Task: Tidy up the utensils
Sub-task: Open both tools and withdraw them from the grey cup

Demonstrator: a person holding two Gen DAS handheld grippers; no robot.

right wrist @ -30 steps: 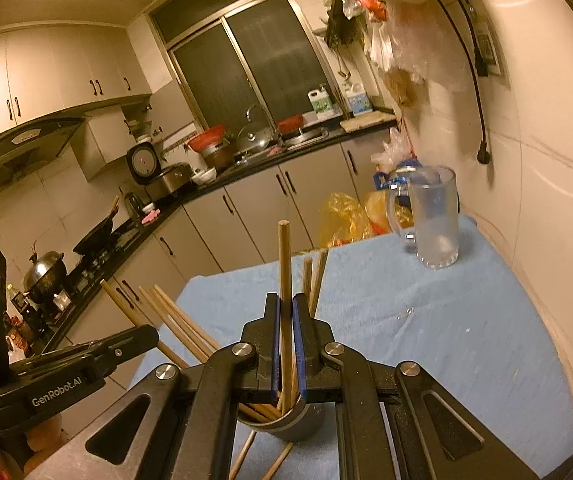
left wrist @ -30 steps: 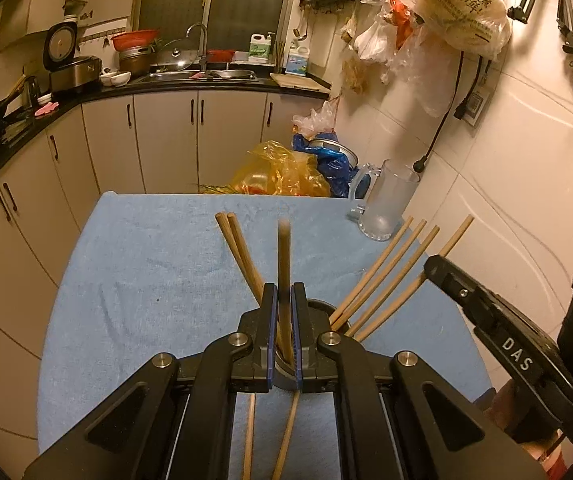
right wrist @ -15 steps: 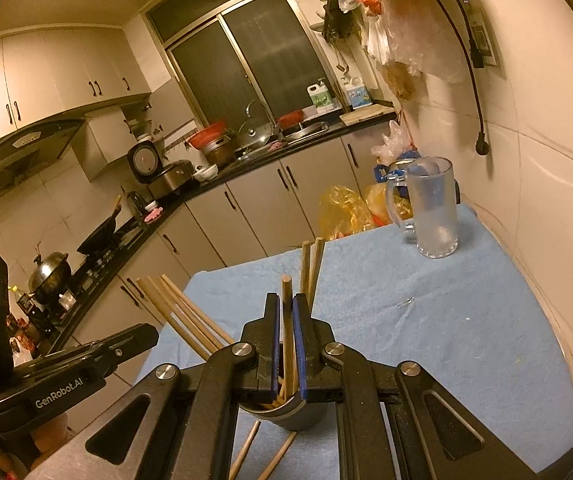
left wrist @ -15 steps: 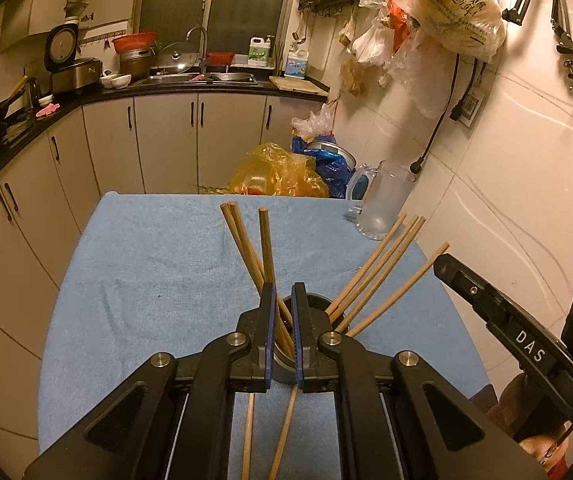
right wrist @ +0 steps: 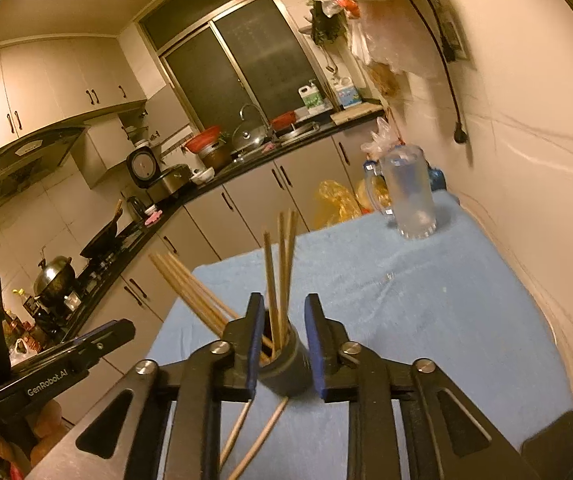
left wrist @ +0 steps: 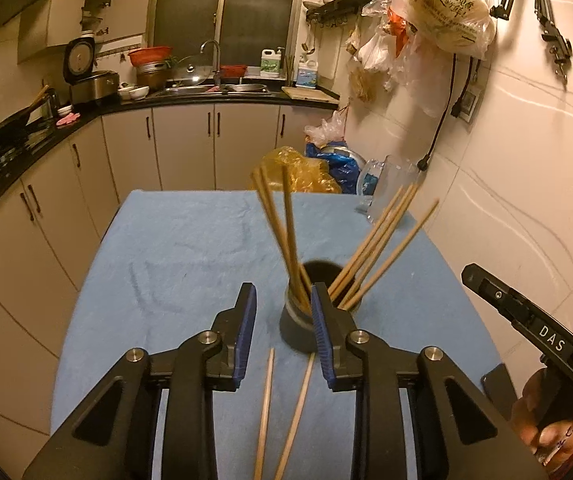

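Table (left wrist: pixel 190 256): covered by a pale blue towel cloth; broad bare stretch ahead and to the left of the left tool (left wrist: pixel 282 332); far edge drops toward cream cabinets, right side runs close along the white tiled wall.

Dark grey cylindrical holder (left wrist: pixel 306 316): stands upright just ahead of both tools, between their blue pads as seen from each wrist. It carries light wooden chopsticks (left wrist: pixel 286 232), one cluster near upright, another fanned out to one side.

Two loose wooden chopsticks (left wrist: pixel 282 412): lie flat on the cloth beneath the left tool, near the holder's base.

Clear glass handled mug (right wrist: pixel 410 196): far ahead and right of the right tool (right wrist: pixel 280 350), near the table's far right corner.

Writing: "DAS" on the right tool's black side arm, seen from the left wrist; "GenRobot.AI" on the left tool's arm, seen from the right wrist.

Left tool: jaws have just been opening, partly apart, holding nothing.

Right tool: jaws have just been opening, partly apart, flanking the holder; no chopstick held.
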